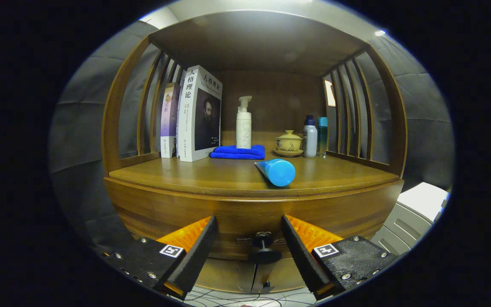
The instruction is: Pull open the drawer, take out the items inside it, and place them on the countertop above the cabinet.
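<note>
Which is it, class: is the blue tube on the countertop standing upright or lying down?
Lying down. The tube rests on its side on the countertop, cap toward the open tool.

Your single camera rides on gripper (249, 238), looking forward along both fingers, which frame lower part of view with wide gap between them. You face wooden cabinet (249, 209) head-on, lens sitting low, about level with drawer knob (264, 248), which lies between fingers just ahead. Close range: drawer front spans most of view. You look slightly upward onto countertop (228, 172) and into shelf recess beyond. Fisheye bends cabinet edges. Booth wall visible both sides.
</note>
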